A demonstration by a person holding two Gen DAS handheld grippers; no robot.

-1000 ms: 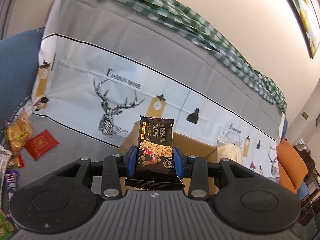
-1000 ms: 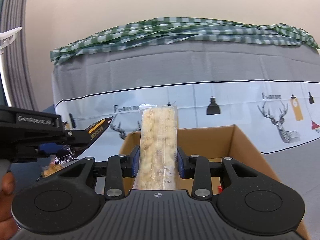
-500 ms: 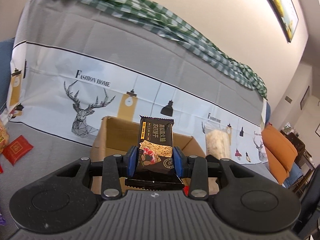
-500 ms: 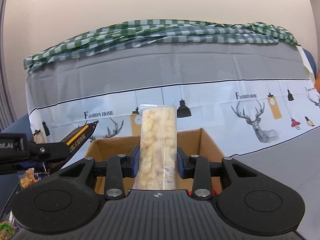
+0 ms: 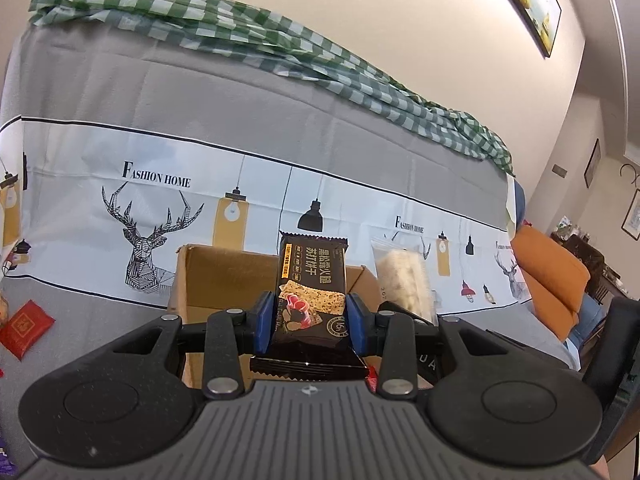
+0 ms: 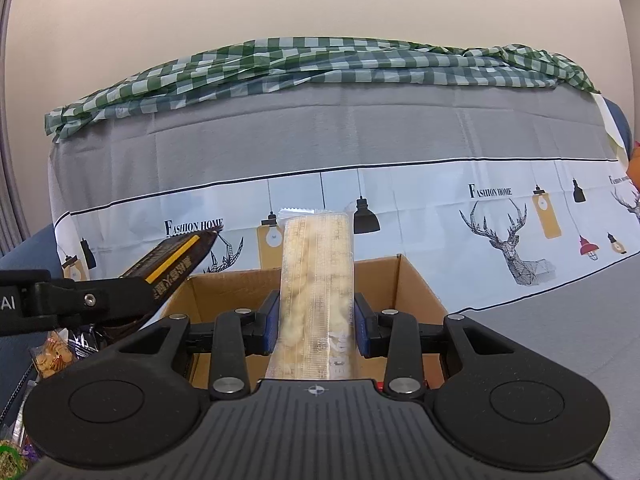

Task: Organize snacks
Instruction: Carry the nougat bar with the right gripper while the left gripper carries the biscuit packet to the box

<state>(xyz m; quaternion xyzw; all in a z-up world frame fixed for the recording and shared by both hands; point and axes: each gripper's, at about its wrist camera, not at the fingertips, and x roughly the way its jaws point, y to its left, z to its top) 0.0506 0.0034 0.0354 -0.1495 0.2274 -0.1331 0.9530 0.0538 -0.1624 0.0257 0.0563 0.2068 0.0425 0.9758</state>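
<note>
My left gripper (image 5: 312, 322) is shut on a black cracker packet (image 5: 313, 280), held upright above the open cardboard box (image 5: 224, 276). My right gripper (image 6: 316, 324) is shut on a clear packet of pale snacks (image 6: 316, 280), also upright over the same box (image 6: 416, 280). In the right wrist view the left gripper and its black packet (image 6: 176, 266) sit at the left, beside the box's left wall. In the left wrist view the clear packet (image 5: 402, 280) shows to the right.
The box stands on a grey sofa seat against a deer-print cover (image 5: 152, 216) with a green checked cloth (image 6: 320, 64) on top. Loose snacks lie left: a red packet (image 5: 24, 322) and cracker bags (image 6: 50, 356). An orange cushion (image 5: 552, 268) is at right.
Both grippers have moved in over the box, which now sits centred and closer in both views. The two held packets have come nearer each other. Both grips are unchanged.
</note>
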